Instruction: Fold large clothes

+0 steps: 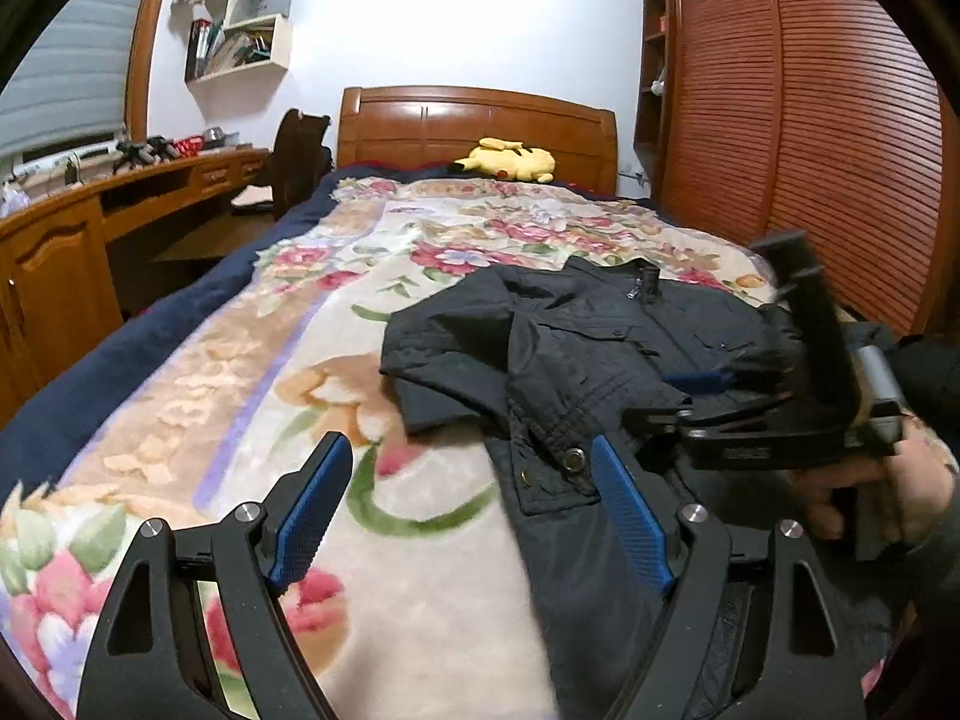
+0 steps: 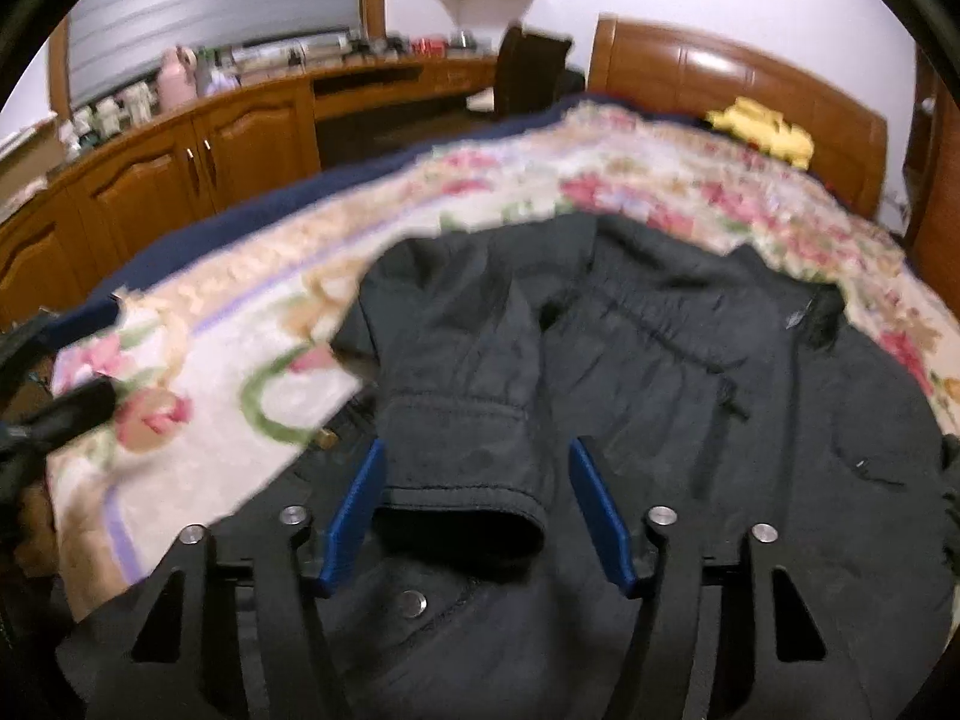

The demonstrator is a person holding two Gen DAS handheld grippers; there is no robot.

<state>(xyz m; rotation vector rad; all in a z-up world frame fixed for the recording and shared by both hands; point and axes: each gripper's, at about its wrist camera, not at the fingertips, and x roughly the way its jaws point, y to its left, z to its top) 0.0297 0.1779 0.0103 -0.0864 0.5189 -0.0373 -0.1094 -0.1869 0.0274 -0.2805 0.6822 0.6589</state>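
A dark jacket (image 1: 576,330) lies spread on the floral blanket (image 1: 252,360) of the bed, one sleeve folded across its front. My left gripper (image 1: 471,480) is open above the jacket's lower left hem, its right pad over a snap button and nothing between the pads. In the right wrist view the sleeve's cuff (image 2: 462,468) lies between the blue pads of my right gripper (image 2: 477,450). The left pad is at the cuff's edge, while a gap shows at the right pad. A hand (image 1: 870,492) holds the right gripper (image 1: 654,402) over the jacket's right side.
A yellow plush toy (image 1: 507,159) rests by the wooden headboard (image 1: 474,120). A long wooden desk (image 1: 120,198) and a dark chair (image 1: 297,162) stand left of the bed. A slatted wardrobe (image 1: 798,120) stands to the right. The blanket's left half lies bare.
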